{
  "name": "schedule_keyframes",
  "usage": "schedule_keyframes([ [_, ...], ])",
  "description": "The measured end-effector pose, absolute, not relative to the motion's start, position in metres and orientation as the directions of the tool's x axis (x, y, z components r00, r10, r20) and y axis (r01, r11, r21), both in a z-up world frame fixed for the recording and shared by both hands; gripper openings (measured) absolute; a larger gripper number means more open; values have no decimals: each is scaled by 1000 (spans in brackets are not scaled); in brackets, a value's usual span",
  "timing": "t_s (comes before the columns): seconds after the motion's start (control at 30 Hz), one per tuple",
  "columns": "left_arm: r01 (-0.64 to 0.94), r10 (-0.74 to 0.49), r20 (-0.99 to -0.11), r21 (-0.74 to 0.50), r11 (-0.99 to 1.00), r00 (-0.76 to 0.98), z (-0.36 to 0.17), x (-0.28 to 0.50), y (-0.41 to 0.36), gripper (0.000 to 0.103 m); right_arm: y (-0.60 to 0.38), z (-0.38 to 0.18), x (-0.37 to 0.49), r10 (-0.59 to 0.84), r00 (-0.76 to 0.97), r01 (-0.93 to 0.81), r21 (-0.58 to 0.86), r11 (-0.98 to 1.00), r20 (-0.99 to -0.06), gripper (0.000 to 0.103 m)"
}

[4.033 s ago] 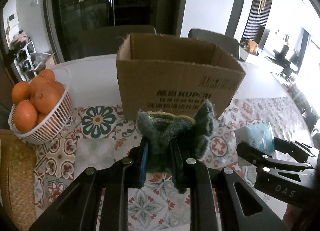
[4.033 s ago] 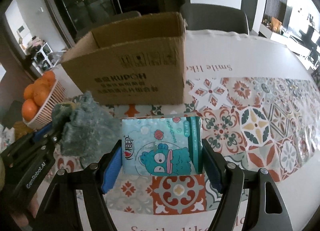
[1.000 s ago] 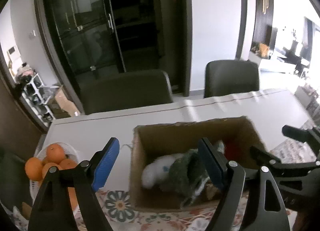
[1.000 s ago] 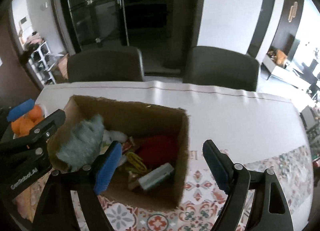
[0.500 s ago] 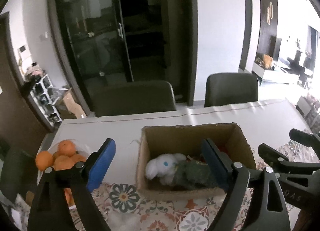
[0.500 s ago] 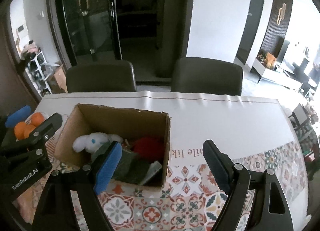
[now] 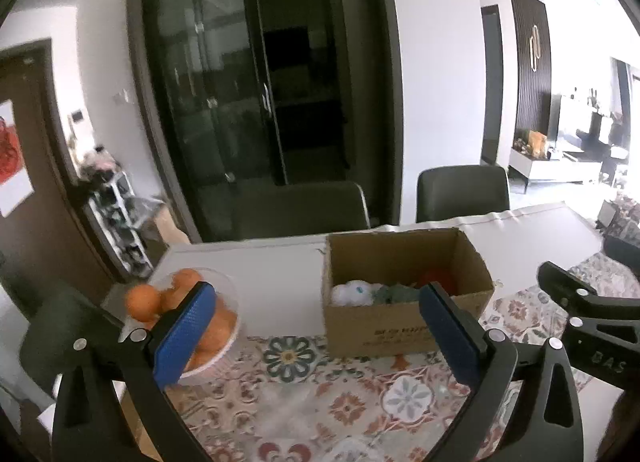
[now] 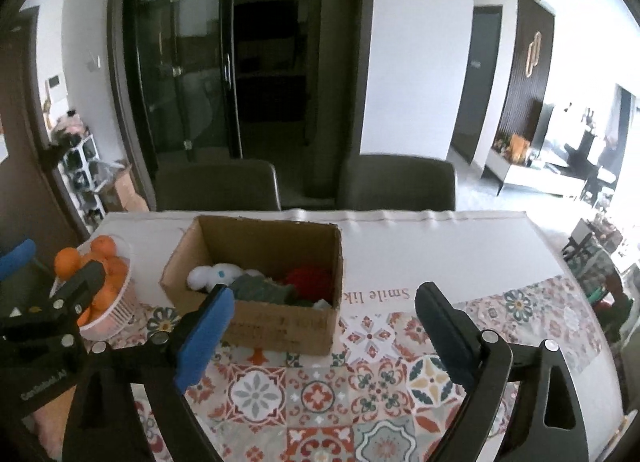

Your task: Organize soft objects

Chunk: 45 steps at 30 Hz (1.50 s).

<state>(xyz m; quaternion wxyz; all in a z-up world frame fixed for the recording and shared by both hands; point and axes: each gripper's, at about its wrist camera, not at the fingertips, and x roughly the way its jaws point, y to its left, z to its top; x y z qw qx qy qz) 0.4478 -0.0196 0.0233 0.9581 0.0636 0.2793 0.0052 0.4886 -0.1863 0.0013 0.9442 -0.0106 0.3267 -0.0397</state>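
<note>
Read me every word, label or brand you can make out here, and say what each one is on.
"Smile lik", upside down and cut off by the box: white table cover.
"GenRobot.AI": left tongs.
"BAS", partial: right tongs.
Print on the cardboard box: too blurred to read.

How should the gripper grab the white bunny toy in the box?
Come straight down from above: the cardboard box walls block every side, and only its open top gives access. Pinch the white plush toy across its rounded head, the part that shows clearest, near the box's left end. The dark green cloth lies close beside it, so close narrowly.
</note>
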Motion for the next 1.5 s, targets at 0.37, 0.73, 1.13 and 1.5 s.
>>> schedule_keyframes([
  [0.37,6,65,-485,143,990,872,38,352,-11,103,-184,5,396,-90,811,101,-14,995,-578,98],
  [0.73,-34,81,-455,110,993,887,50,256,-16,103,-186,17,300,-55,842,59,-9,998,-536,98],
  [1.13,-41,91,-432,123,991,897,55,154,-26,103,-204,21,195,-36,854,47,9,999,-519,98],
  [1.5,-62,106,-429,115,991,897,58,100,-16,103,-194,25,135,-12,872,9,-9,1000,-490,98],
])
